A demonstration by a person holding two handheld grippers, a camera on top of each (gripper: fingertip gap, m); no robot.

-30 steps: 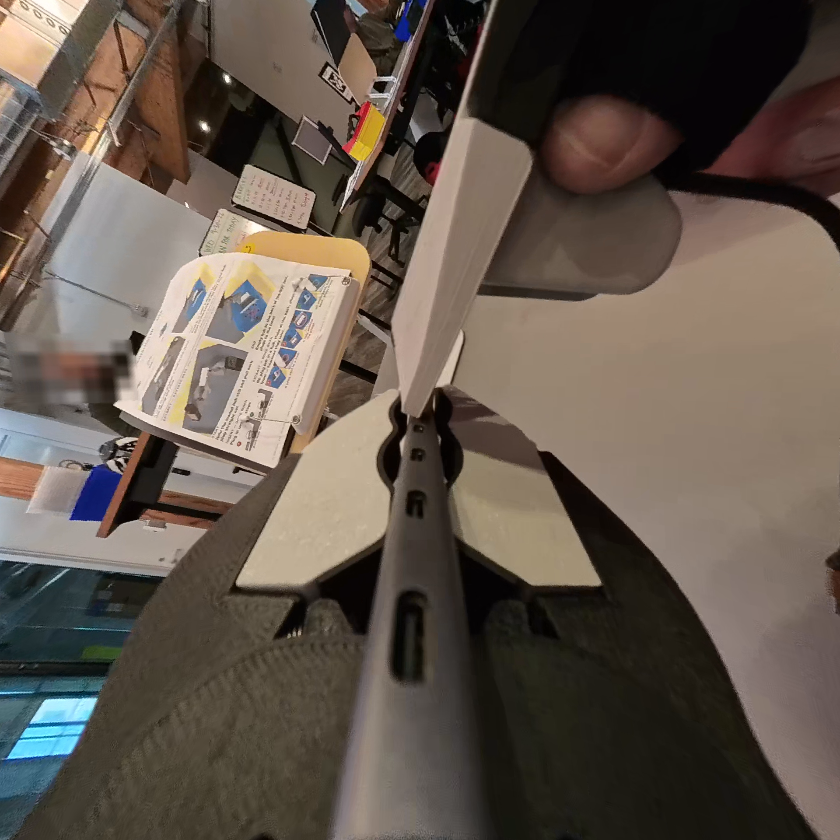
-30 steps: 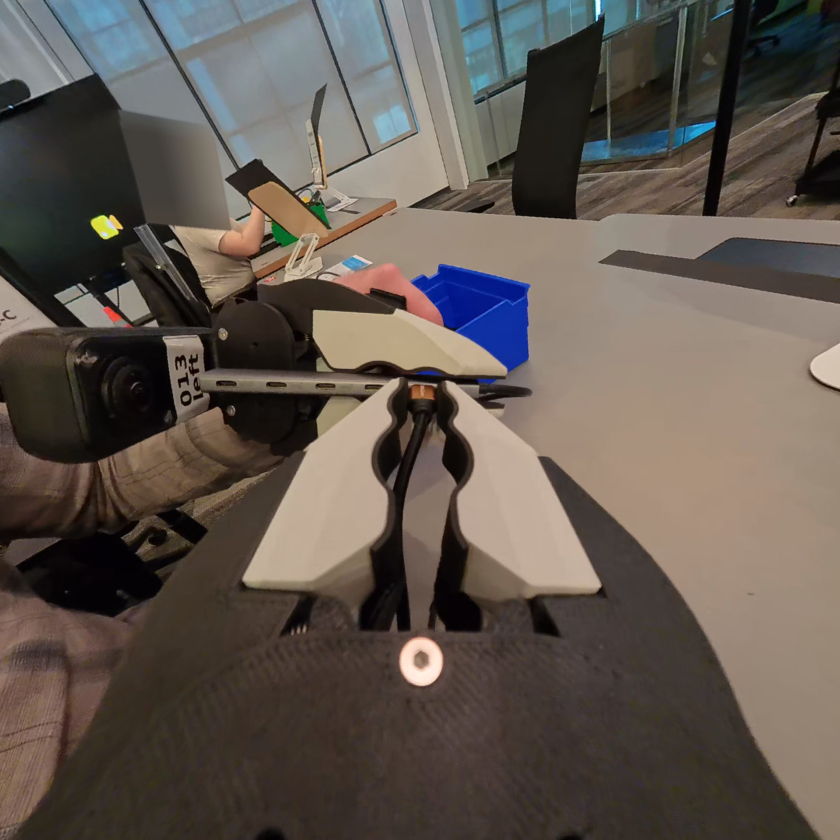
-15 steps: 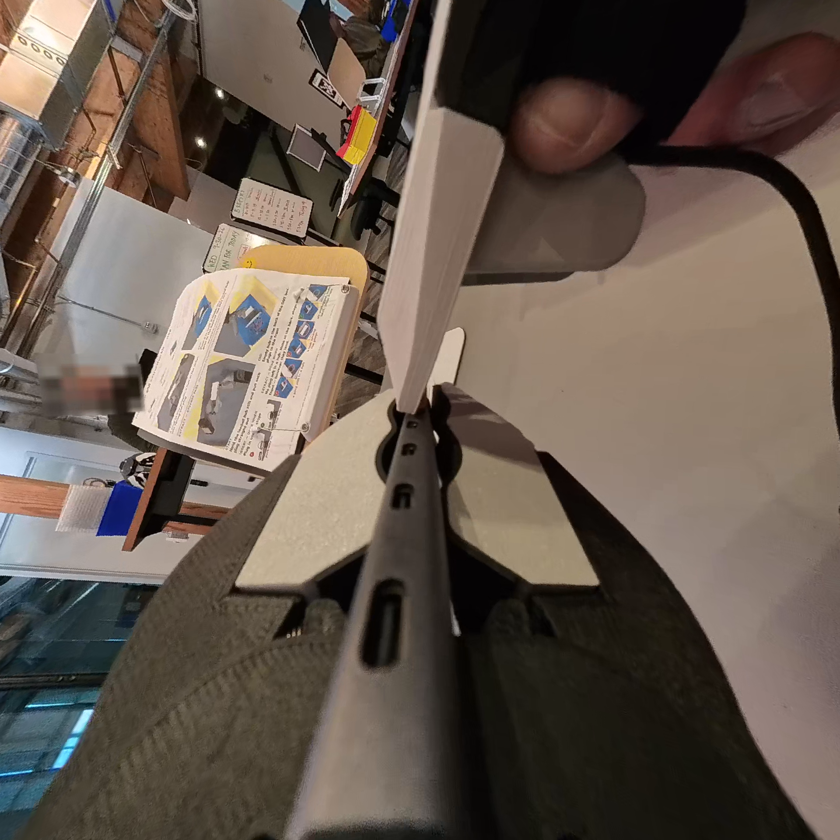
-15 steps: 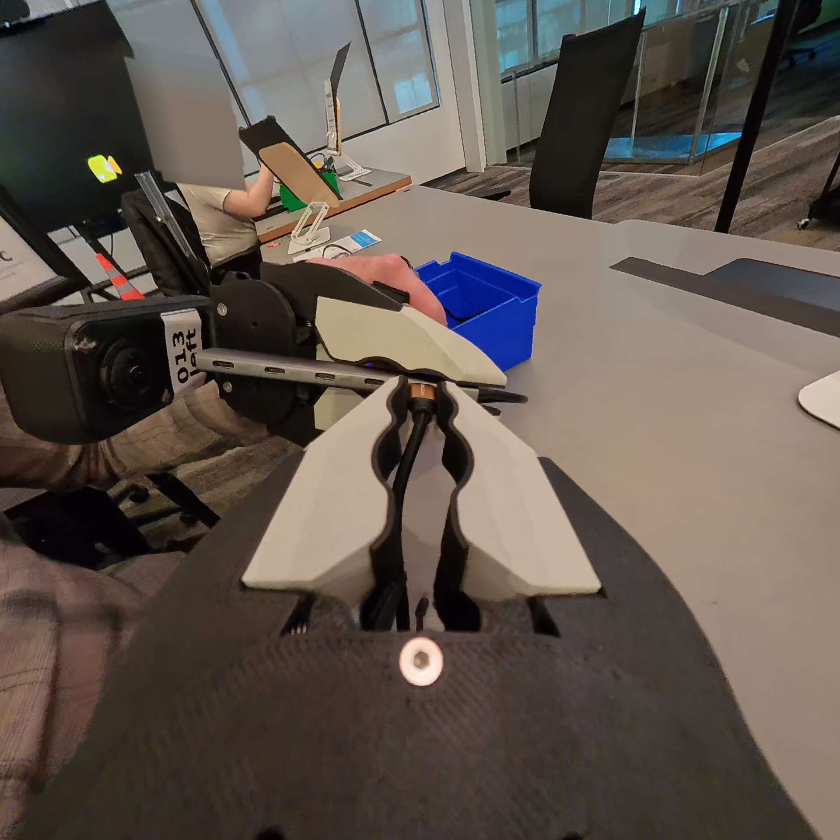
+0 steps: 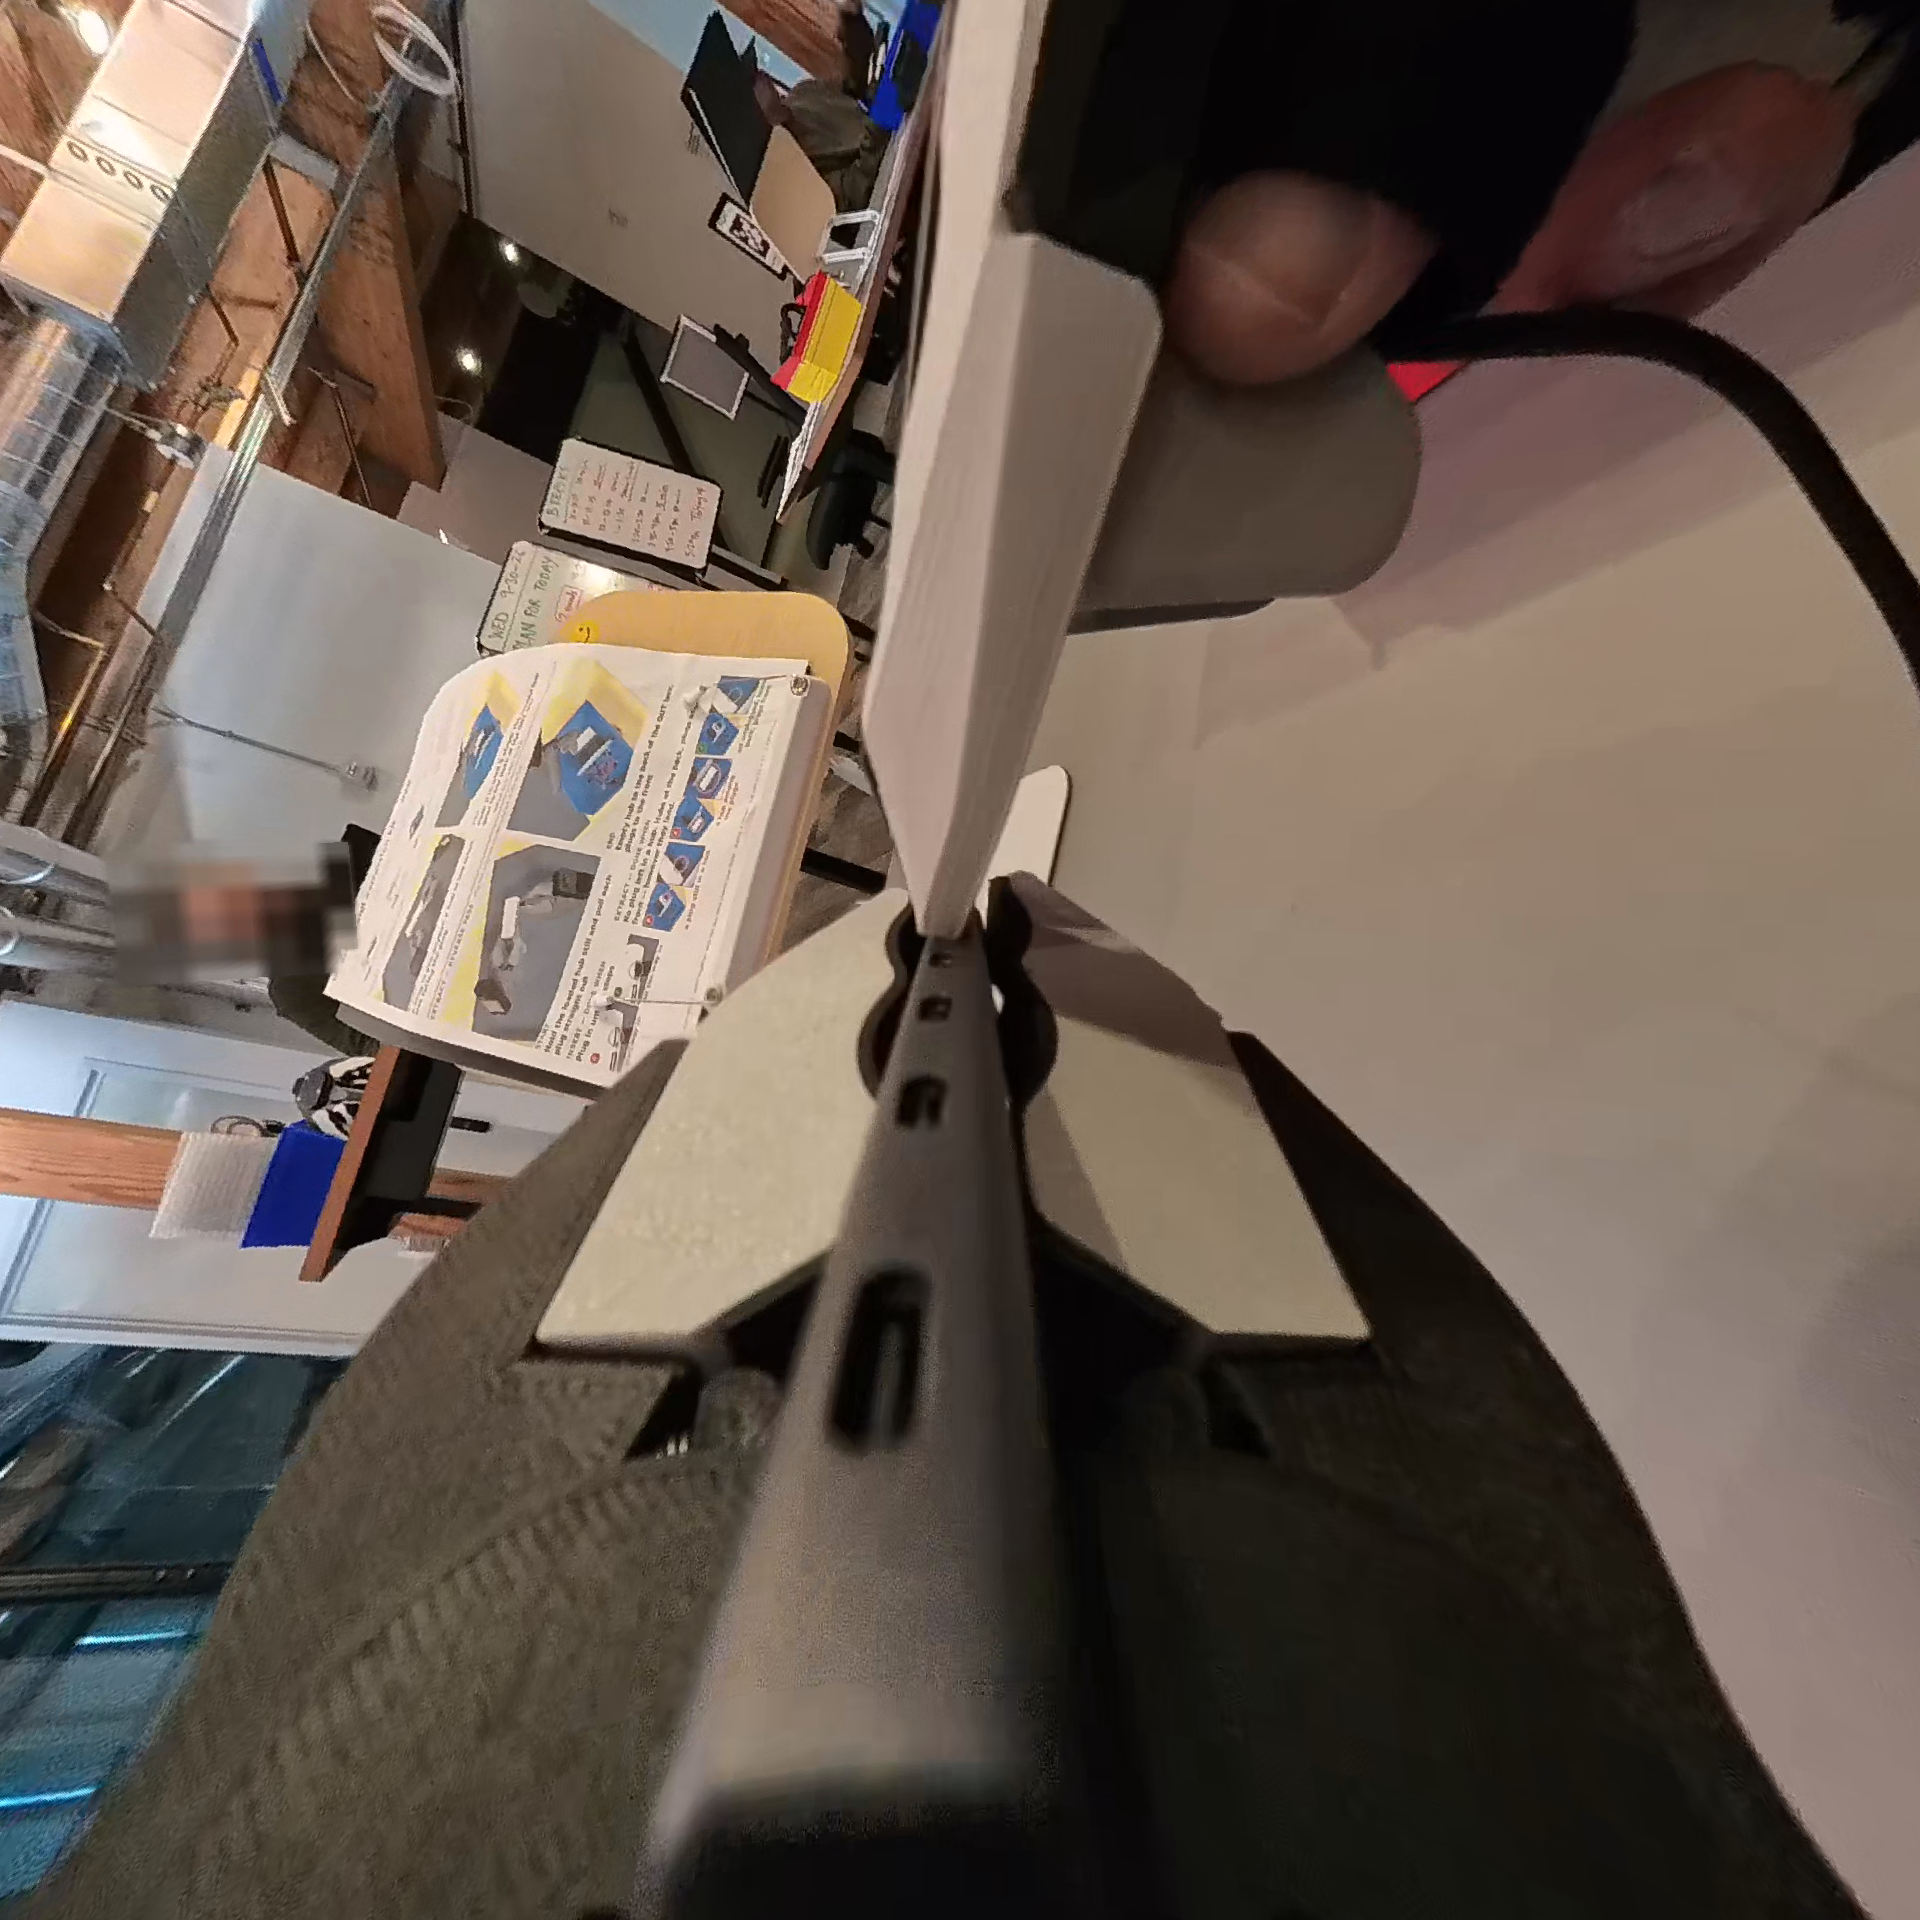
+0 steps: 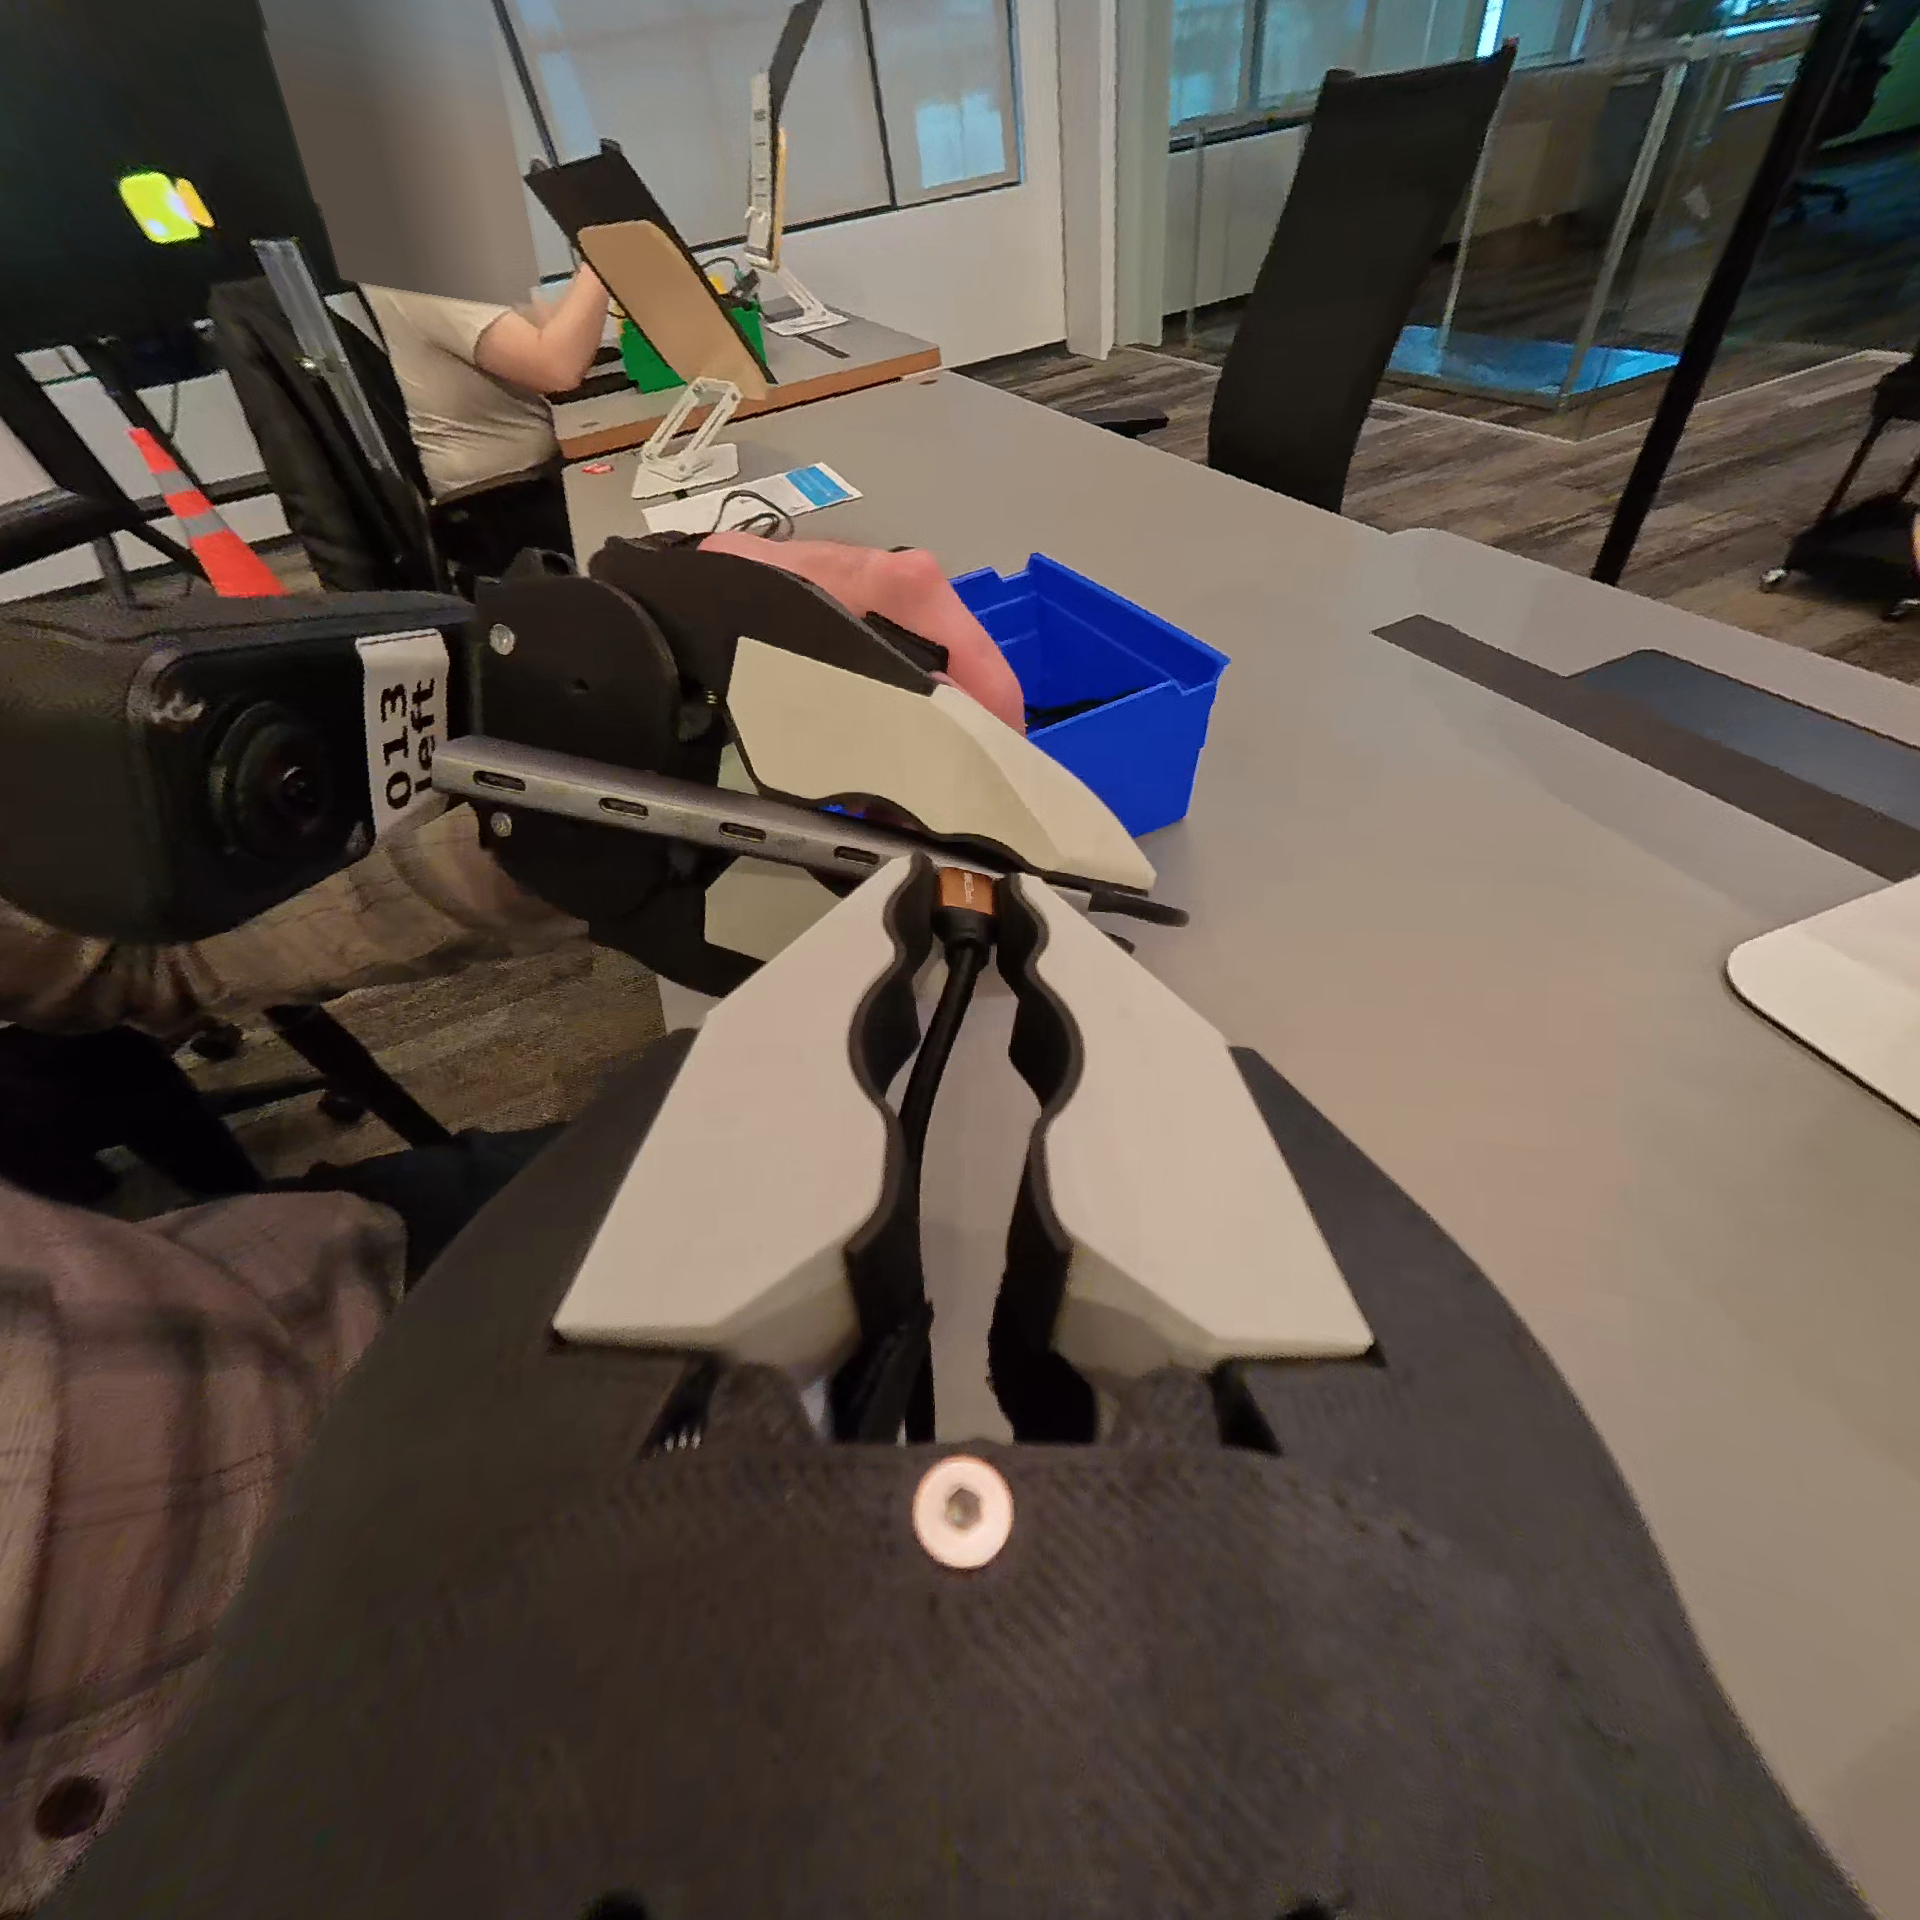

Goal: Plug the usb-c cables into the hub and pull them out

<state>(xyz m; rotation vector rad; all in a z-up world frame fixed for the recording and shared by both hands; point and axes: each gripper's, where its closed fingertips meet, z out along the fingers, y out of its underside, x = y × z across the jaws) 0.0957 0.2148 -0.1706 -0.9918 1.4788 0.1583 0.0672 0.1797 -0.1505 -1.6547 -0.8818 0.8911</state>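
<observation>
Fingers of my left gripper clamp the grey hub edge-on above the grey table. My right gripper pinches the usb-c cable by its copper plug, which touches the hub's port edge.

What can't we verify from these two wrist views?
- Plug seating: in the right wrist view, the orange plug meets the hub behind the right gripper fingertips.
- The same junction in the left wrist view is covered by a white finger.
- Blue bin contents: its wall hides them.
</observation>
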